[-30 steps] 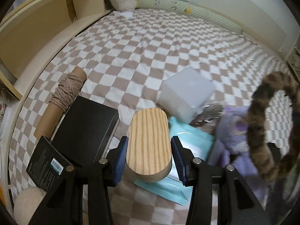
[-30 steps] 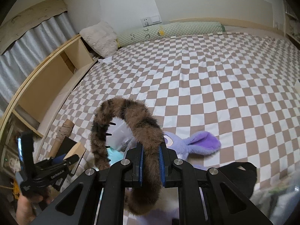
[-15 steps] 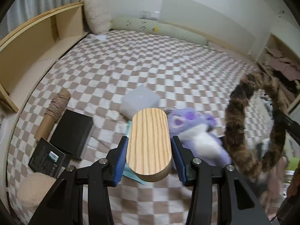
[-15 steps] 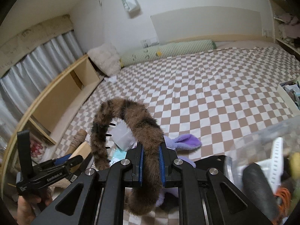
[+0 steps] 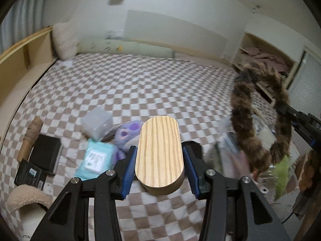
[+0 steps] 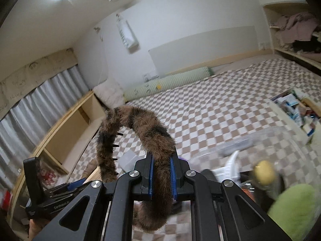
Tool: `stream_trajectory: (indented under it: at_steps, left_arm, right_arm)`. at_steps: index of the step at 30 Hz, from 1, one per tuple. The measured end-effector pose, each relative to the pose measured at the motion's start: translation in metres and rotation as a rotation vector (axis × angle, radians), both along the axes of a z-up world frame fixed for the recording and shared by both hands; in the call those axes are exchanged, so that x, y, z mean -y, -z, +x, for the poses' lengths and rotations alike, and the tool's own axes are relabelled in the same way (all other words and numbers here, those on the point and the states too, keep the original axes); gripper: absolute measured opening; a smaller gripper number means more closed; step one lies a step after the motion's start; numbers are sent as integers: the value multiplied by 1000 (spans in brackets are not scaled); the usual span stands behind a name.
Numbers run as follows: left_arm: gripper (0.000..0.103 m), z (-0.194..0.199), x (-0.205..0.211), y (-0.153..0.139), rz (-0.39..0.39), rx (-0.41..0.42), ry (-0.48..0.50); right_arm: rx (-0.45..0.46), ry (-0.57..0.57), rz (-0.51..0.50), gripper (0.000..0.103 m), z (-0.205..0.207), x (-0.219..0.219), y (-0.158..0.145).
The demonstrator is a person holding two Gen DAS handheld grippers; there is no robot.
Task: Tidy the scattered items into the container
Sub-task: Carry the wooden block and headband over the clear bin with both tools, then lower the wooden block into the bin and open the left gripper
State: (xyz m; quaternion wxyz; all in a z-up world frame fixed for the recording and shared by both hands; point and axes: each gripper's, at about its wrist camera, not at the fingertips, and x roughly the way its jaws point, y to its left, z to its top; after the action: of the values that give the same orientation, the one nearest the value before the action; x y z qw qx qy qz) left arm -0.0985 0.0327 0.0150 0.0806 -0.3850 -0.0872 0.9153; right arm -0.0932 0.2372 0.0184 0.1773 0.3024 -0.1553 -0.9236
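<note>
One wooden block [image 5: 159, 152] pinched in the left gripper [image 5: 159, 160], one furry headband [image 6: 148, 140] in the right gripper [image 6: 162, 175]; only the left view shows two black boxes [image 5: 46, 153] near the bed's [image 5: 140, 92] left edge.

White lettering, perhaps "GenRobot.AI", on the left hand-held gripper [image 6: 76, 184] body, wipes pack [image 5: 94, 160] print unreadable

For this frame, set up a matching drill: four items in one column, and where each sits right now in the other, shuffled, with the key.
Items:
1. wooden oval block
2. furry brown headband
3. teal wipes pack
4. black box

Places:
A. lying on the checkered bedspread beside the purple plush
B. clamped in the right hand-held gripper
C. on the bedspread next to the twine roll
D. clamped in the left hand-held gripper

Pairs: 1-D, 2-B, 3-A, 4-C
</note>
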Motion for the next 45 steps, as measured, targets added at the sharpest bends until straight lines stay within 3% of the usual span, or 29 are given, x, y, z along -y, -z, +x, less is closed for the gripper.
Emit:
stream_trajectory:
  at_steps: [13,25,38,45]
  left_arm:
    - [46,38,-109,-17,26,-49,332]
    - [46,74,-203,4,-10,-15,615]
    - [44,92,-264,24,-39,33,783]
    - [44,101,-281,32,-18,86,844]
  right_arm:
    - [-37,120,-48,15,31,-80,-16]
    - [-47,140,-22,15,56,-112,-24]
    - [-35,155,21,15,77,-125,-23]
    - [-27,175,14,15,83,-137,-23]
